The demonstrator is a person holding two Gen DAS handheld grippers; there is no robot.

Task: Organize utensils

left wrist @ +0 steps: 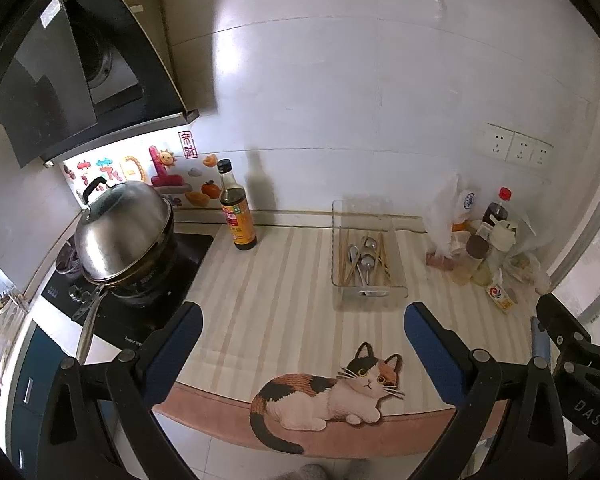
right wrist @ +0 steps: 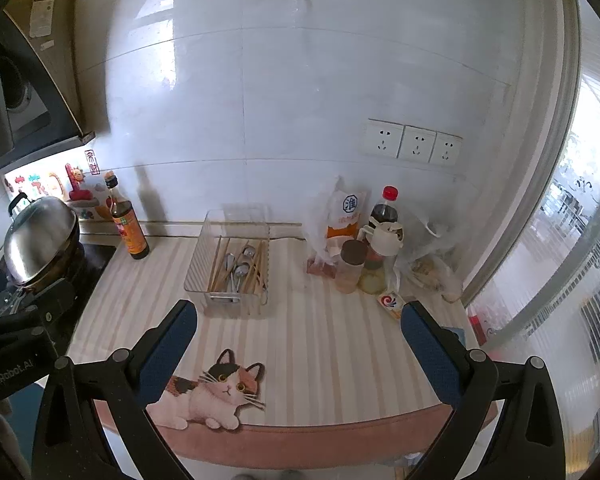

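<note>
Leftmost, a domed steel lid (left wrist: pixel 124 228) covered a wok on the black cooktop (left wrist: pixel 180 264), and just right of it a dark sauce bottle (left wrist: pixel 236 212) stood at the far edge of the striped mat (left wrist: pixel 284 300). The left gripper (left wrist: pixel 300 332) hung over the mat's near edge with its blue-padded fingers (left wrist: pixel 172 356) spread wide and nothing between them. Farther back, mid-counter, a clear plastic tray (right wrist: pixel 230 258) held the spoons (right wrist: pixel 240 266) and wooden chopsticks (right wrist: pixel 260 268), lying lengthwise together. The right gripper (right wrist: pixel 300 332) was likewise parted and empty above the cat picture (right wrist: pixel 216 394). Right of the tray clustered a salt bag (right wrist: pixel 346 214), a red-capped bottle (right wrist: pixel 386 210) and small jars (right wrist: pixel 350 266), near the window.
</note>
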